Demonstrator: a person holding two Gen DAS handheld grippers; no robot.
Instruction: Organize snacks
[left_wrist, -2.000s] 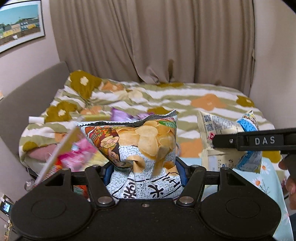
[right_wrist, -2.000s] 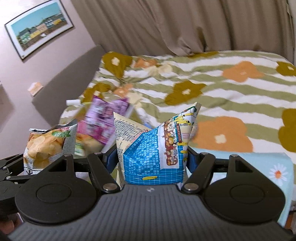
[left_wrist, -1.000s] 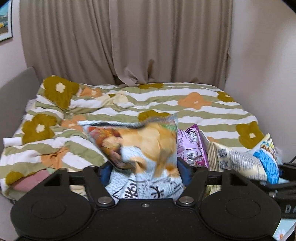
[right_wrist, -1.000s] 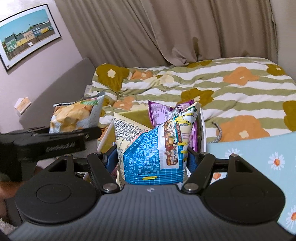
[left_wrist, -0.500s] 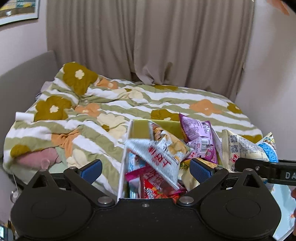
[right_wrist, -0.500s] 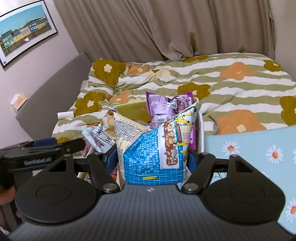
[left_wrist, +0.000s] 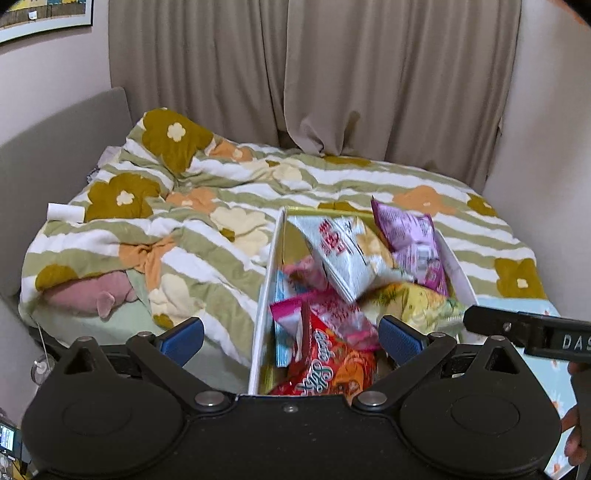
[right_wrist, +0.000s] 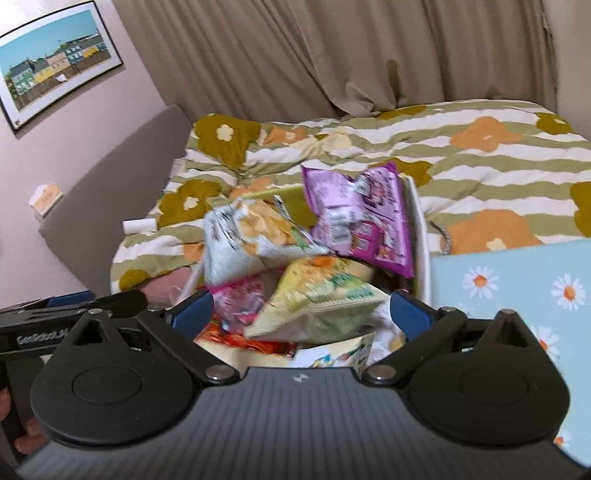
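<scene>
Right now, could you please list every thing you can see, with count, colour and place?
box: one, white, on the bed
purple bag: one, far right in box
silver chip bag: one, atop the pile
yellow-green bag: one, front of pile
red bag: one, near end of box
duvet: one, green-striped, flowered
curtains: beige, behind bed
picture: one, on wall
left gripper: black, open
right gripper: black, open

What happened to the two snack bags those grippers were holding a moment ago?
Both were let go into the white box. The left gripper and right gripper have just opened; the silver crisp bag and blue-and-cream bag lie among the snacks. The purple bag stayed.
</scene>
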